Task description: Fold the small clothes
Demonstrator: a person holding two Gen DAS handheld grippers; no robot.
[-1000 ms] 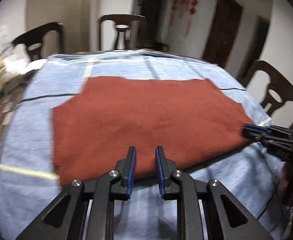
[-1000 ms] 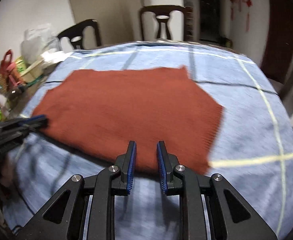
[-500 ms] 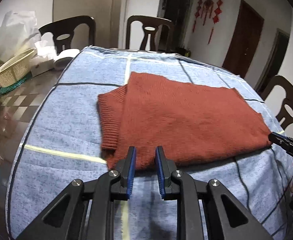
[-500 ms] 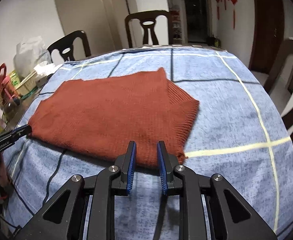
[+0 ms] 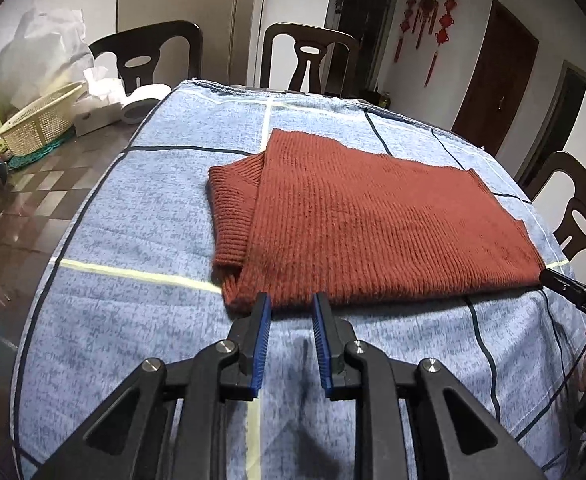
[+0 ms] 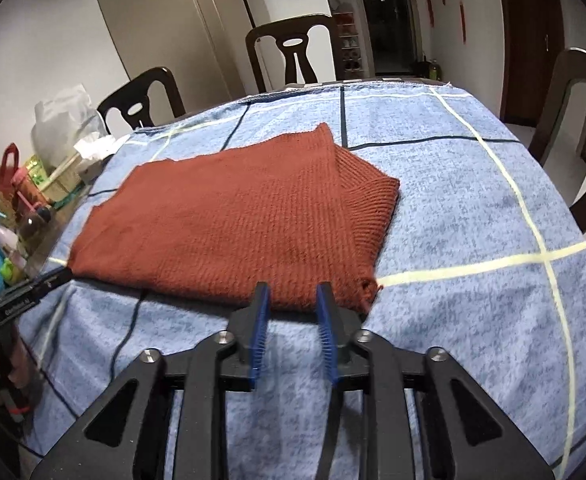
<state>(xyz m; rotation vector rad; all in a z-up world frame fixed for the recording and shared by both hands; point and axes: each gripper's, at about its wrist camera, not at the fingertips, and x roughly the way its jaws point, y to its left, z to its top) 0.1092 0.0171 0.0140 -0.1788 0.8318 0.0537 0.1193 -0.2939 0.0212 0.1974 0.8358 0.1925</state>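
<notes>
The sweater [image 5: 377, 216], rust-red and ribbed, lies folded flat near the middle of a table under a blue checked cloth [image 5: 141, 216].

Left wrist view: the left gripper [image 5: 289, 300] sits at the sweater's near edge, jaws parting, nothing between the blue pads. Only this view shows the folded sleeve on the sweater's left side, a cream basket [image 5: 39, 120], a white roll [image 5: 139, 102] and a bare stretch of glossy tabletop [image 5: 33, 208] left of the cloth. The tip of the right gripper [image 5: 573, 292] pokes in at the right edge. Three dark chairs show, two behind the table and one at right. Red knot ornaments [image 5: 429, 20] hang on the far wall beside a brown door [image 5: 493, 80].

Right wrist view: the right gripper [image 6: 291, 296] is at the near edge by the sweater's right corner, jaws opening, empty. Here the sleeve fold is on the right, and the left gripper [image 6: 33, 292] reaches the sweater's left corner. Only this view shows bottles and packets [image 6: 17, 200] crowded at the table's left end and a shoe rack [image 6: 349, 40] in the doorway. A white bag [image 6: 65, 120] stands behind them. Three chairs again.
</notes>
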